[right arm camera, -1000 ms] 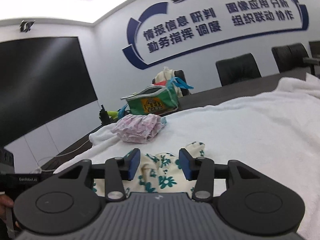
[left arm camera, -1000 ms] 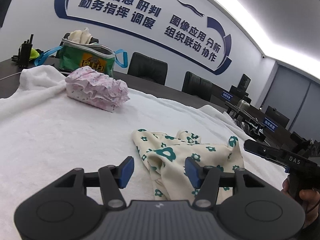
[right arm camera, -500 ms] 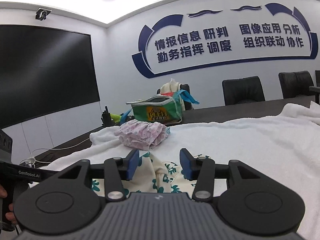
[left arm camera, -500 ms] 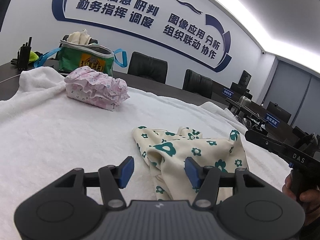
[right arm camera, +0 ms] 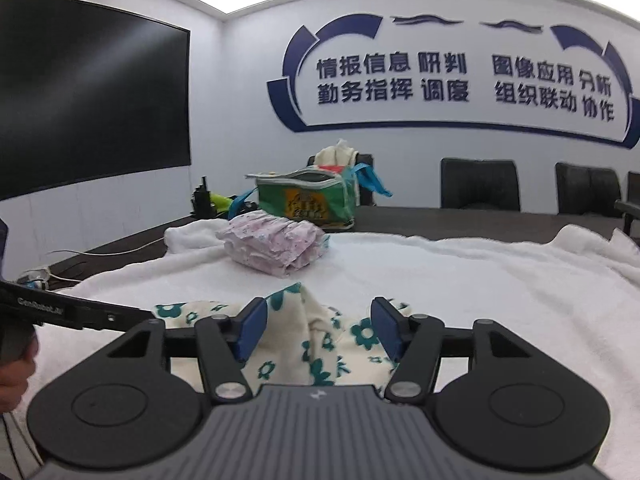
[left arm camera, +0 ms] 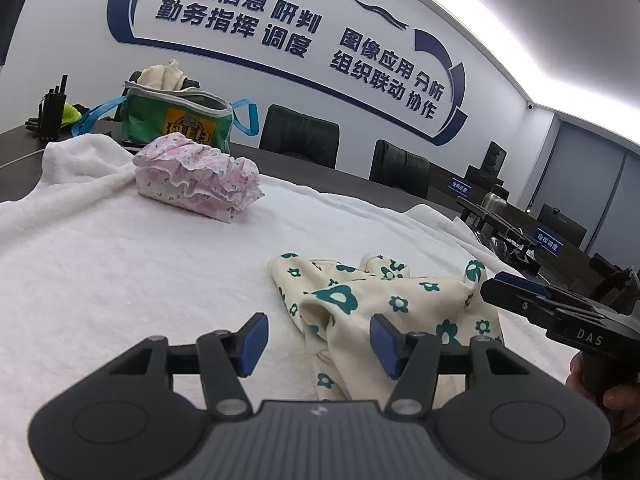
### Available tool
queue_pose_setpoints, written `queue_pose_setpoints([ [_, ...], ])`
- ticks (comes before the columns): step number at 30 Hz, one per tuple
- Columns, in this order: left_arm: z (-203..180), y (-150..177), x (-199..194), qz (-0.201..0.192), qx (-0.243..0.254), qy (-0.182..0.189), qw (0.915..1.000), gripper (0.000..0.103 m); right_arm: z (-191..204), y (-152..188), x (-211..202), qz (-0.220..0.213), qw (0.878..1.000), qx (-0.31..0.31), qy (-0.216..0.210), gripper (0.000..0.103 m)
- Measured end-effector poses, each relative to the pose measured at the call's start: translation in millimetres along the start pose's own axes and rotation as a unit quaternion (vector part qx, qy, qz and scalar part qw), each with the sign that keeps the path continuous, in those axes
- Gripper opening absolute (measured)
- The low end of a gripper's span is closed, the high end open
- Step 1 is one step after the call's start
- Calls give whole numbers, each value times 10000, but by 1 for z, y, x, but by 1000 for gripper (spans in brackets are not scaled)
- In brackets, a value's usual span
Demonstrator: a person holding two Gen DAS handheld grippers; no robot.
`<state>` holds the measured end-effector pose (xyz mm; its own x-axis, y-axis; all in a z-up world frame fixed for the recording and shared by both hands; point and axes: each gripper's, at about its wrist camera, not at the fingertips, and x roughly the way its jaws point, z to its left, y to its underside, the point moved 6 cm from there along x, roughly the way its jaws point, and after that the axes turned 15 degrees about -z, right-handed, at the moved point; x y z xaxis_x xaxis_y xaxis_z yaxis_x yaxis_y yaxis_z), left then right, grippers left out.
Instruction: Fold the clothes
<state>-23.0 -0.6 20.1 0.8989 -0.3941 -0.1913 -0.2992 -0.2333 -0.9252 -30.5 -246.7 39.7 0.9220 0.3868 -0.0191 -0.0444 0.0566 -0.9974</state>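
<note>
A crumpled cream garment with green flowers (left arm camera: 384, 304) lies on the white towel (left arm camera: 120, 272) that covers the table. My left gripper (left arm camera: 318, 344) stands open just before its left edge, and the pads press on nothing. My right gripper (right arm camera: 318, 330) hovers over the same garment (right arm camera: 320, 344) from the other side. Its jaws are opening, and cloth shows in the gap behind them without being pinched. Each gripper shows in the other's view: the right gripper (left arm camera: 500, 288) at the garment's right end, the left gripper (right arm camera: 120, 314) at its left.
A folded pink frilly garment (left arm camera: 196, 184) rests farther back on the towel. Behind it stands a green bag with blue handles (left arm camera: 176, 120), with cloth sticking out. Black chairs (left arm camera: 300, 136) line the table's far side. A person's hand (left arm camera: 612, 396) holds the right gripper.
The right gripper's jaws have widened and its view has rolled level. It has also shifted sideways over the flowered garment. The left gripper has stayed where it was.
</note>
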Motion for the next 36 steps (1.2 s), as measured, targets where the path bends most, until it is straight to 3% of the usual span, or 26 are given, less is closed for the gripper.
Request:
queue_pose_setpoints([
  [9,5,-3,-9,-103,81,-32,9999,55,0,9,6,272,9996,-51,72,60],
  [13,3,-4,-4,10,-284,283,9992,55,7,4,5,189,9996,-200,-74,59],
  [16,-14,-1,12,55,-37,367,9993,54,19,4,9,198,9990,-274,-285,58],
  [19,-19,10,34,199,64,225,9995,42,24,12,24,329,9982,-457,-218,47],
  [21,-17,18,44,331,-157,264,9990,33,12,28,42,778,9969,-125,-15,36],
  [22,-15,21,45,392,-290,304,9983,30,4,39,49,1044,9942,257,15,29],
  [24,-11,25,43,410,-448,373,9975,29,-11,55,51,1354,9854,1032,-100,26],
  [27,-6,29,43,359,-557,379,9971,31,-20,61,42,1294,9806,1471,-52,23],
  [31,-21,15,35,33,-173,373,9991,30,-10,51,30,940,9899,1042,177,20],
  [34,-25,17,47,241,20,174,9996,34,-8,45,28,936,9922,737,374,20],
  [36,-18,22,50,325,-245,160,9990,36,-13,49,34,1119,9897,761,464,20],
])
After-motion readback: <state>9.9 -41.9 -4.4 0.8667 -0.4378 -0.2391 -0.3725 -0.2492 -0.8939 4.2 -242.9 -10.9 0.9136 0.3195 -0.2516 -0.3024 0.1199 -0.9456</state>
